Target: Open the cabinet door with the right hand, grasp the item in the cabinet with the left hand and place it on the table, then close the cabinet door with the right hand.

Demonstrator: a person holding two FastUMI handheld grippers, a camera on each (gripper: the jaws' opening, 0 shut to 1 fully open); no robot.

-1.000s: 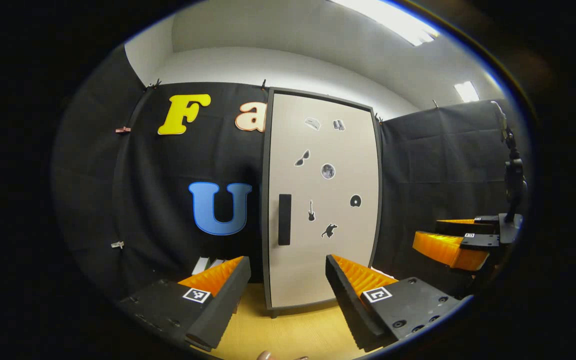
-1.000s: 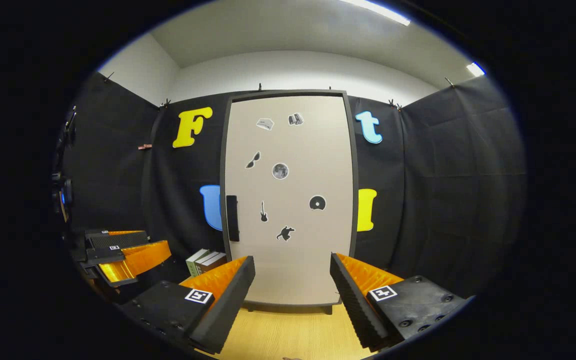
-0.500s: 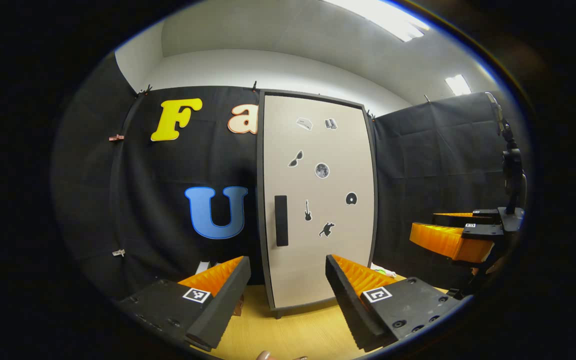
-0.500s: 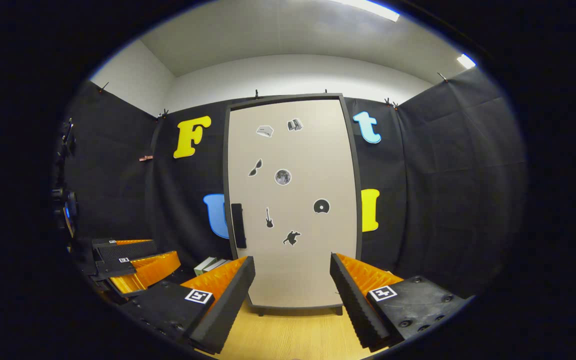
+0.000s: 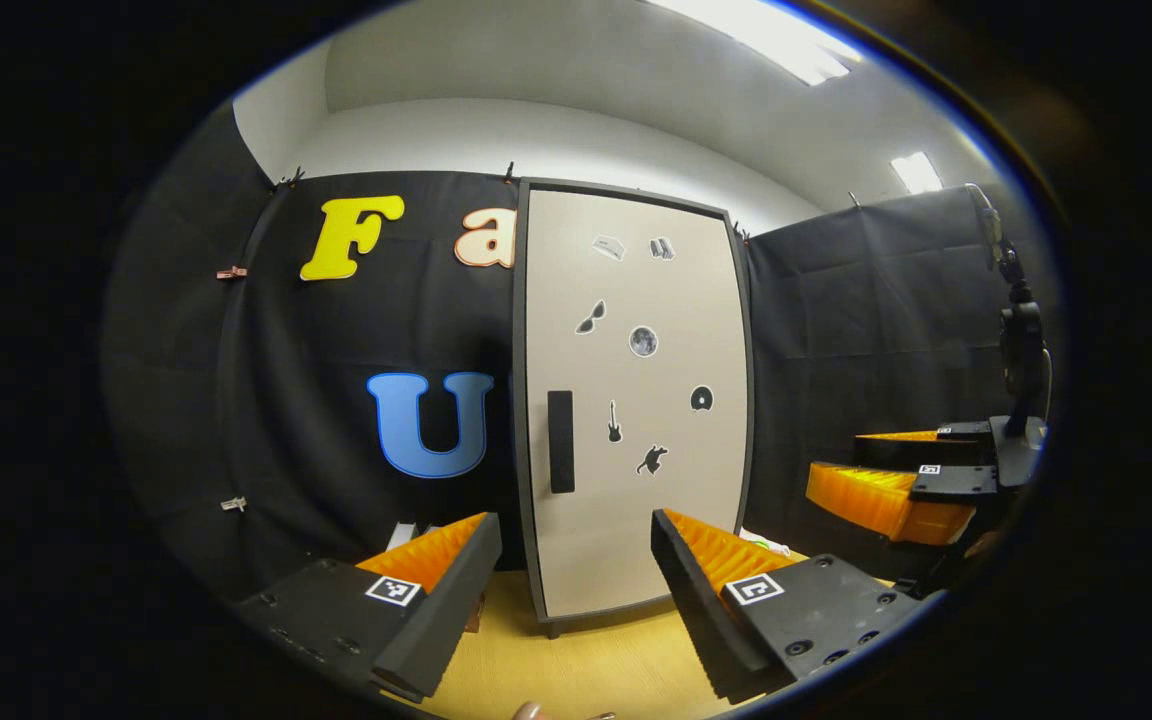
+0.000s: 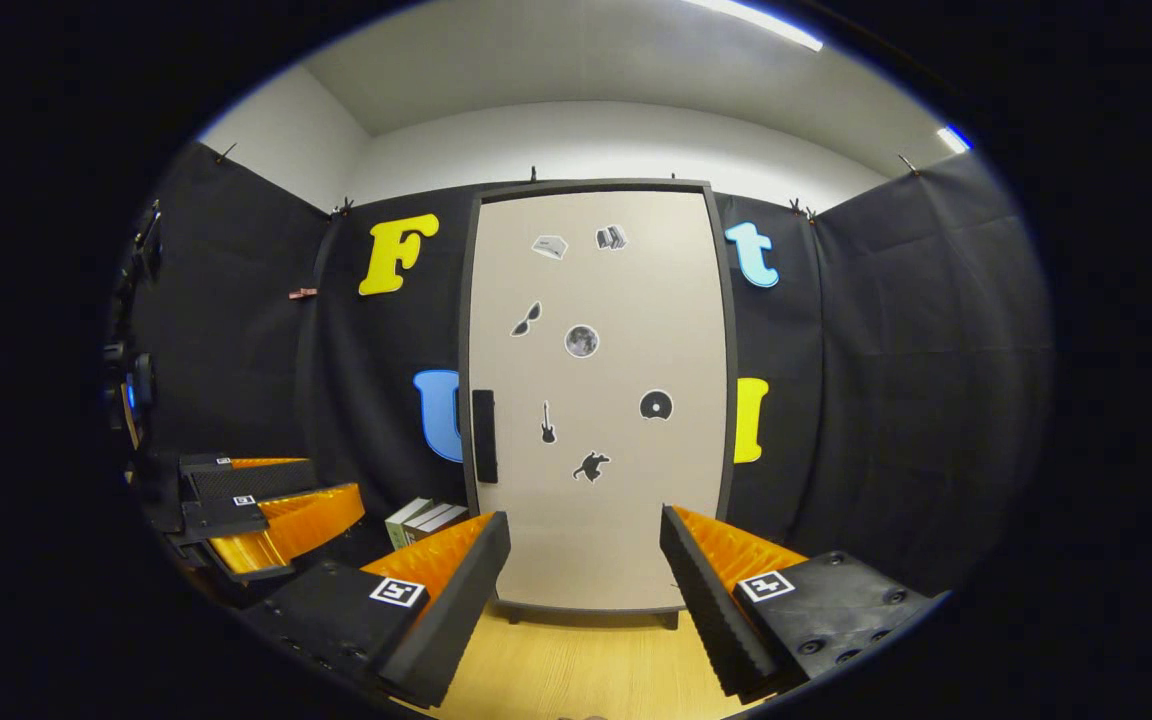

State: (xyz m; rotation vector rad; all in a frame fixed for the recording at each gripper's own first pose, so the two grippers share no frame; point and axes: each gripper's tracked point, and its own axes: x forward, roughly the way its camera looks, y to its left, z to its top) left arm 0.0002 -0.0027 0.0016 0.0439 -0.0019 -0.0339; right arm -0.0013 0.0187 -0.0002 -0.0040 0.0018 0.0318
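Observation:
A tall beige cabinet door (image 5: 636, 400) (image 6: 601, 400) in a dark frame stands shut on the wooden table, with small stickers on it and a black handle (image 5: 561, 441) (image 6: 484, 436) near its left edge. What is inside the cabinet is hidden. My left gripper (image 5: 576, 560) is open, well short of the door, with nothing between its fingers. My right gripper (image 6: 586, 560) is open too and faces the door squarely from a distance. The right gripper (image 5: 896, 480) also shows at the right of the left gripper view, the left gripper (image 6: 256, 505) at the left of the right gripper view.
A few books (image 6: 423, 520) lie on the table (image 6: 586, 670) left of the cabinet's foot. Something small and pale (image 5: 766, 543) lies by the cabinet's right side. A black stand (image 5: 1021, 350) rises at the far right. Black cloth walls close in the booth.
Both views drift only slightly: the door shifted a little right in the right gripper view, and the right gripper sank a little in the left gripper view. Both grippers stayed open.

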